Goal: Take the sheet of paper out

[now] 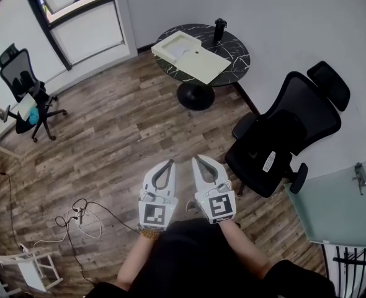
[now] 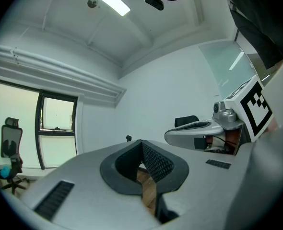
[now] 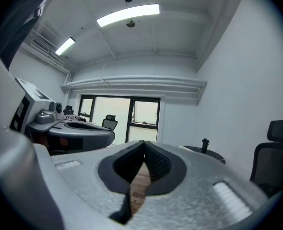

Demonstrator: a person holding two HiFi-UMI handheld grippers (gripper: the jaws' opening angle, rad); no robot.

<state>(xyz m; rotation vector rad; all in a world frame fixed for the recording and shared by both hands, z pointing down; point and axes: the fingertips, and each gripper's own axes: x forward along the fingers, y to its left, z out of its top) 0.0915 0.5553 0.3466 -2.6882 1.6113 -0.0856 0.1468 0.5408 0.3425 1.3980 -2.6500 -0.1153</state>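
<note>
Two grippers shut & empty; paper box on far table

1. Grippers. Head view: left gripper (image 1: 169, 164) and right gripper (image 1: 199, 159), both white w/ a square-marker cube at the rear, sit side by side, close but not touching. Both point away from the person over the brown wood-plank floor (image 1: 127, 141). The person's forearms (image 1: 136, 256) enter from the bottom edge.
2. Finger state, left. The left gripper view shows the dark ribbed pads (image 2: 153, 159) meeting at the tips. Nothing is btwn them; only floor shows through the gap behind.
3. Finger state, right. The right gripper view shows the same: pads (image 3: 156, 161) pressed together at the tips, nothing held.
4. Task item. A cream-coloured flat open box (image 1: 198, 59) lies on the round black marble-top table (image 1: 232, 58), at the far side of the room, well apart from both grippers. A whiter patch in the raised tray half is prob. the sheet of paper (image 1: 182, 52), but it is too small to confirm.
5. Nearby items.
- A black cylindrical bottle (image 1: 219, 30) stands upright on the same table, near the box's far-right side.
- A black mesh office chair (image 1: 288, 135) stands right of the grippers.
- A second black office chair (image 1: 25, 85) stands far left, by the window.
- A tangle of thin cables (image 1: 80, 219) lies on the floor left of the left gripper.
</note>
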